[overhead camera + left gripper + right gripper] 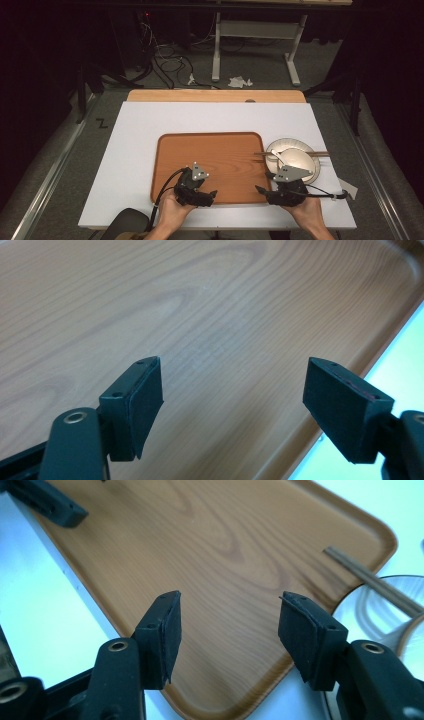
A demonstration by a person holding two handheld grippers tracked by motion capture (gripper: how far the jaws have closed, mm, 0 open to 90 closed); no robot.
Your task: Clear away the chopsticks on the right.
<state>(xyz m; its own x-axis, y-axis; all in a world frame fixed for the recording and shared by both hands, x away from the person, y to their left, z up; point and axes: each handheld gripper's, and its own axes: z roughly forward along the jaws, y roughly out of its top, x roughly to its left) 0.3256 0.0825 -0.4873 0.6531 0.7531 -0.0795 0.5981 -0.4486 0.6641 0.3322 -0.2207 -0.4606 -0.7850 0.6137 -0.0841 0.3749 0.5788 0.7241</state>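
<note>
Hovering over the near edge of the tray (220, 150), both grippers sit low w/ jaws spread and nothing between them.

Left gripper (207, 194): held by the left hand (172, 210) at the tray's near-left part. In the left gripper view (232, 390) the jaws stand wide apart, bare wood grain showing through the gap; pads (147, 400) touch nothing that can be seen. White mat (400, 350) shows past the tray rim at right.

Right gripper (262, 191): held by the right hand (307, 212) at the tray's near-right corner. In the right gripper view (230, 625) the jaws are open, a bit less wide than the left's, tray (225, 545) under the gap, not pinching anything. Whether the tips touch the wood – can't tell.

Bowl (295, 162) stands on a plate (280, 146) just beside the tray's right rim, on the mat (140, 130). Chopsticks (320, 154) lie across them, tips reaching over the tray rim; also seen in the right gripper view (370, 580). Bowl is near the right gripper, apart from its jaws.
</note>
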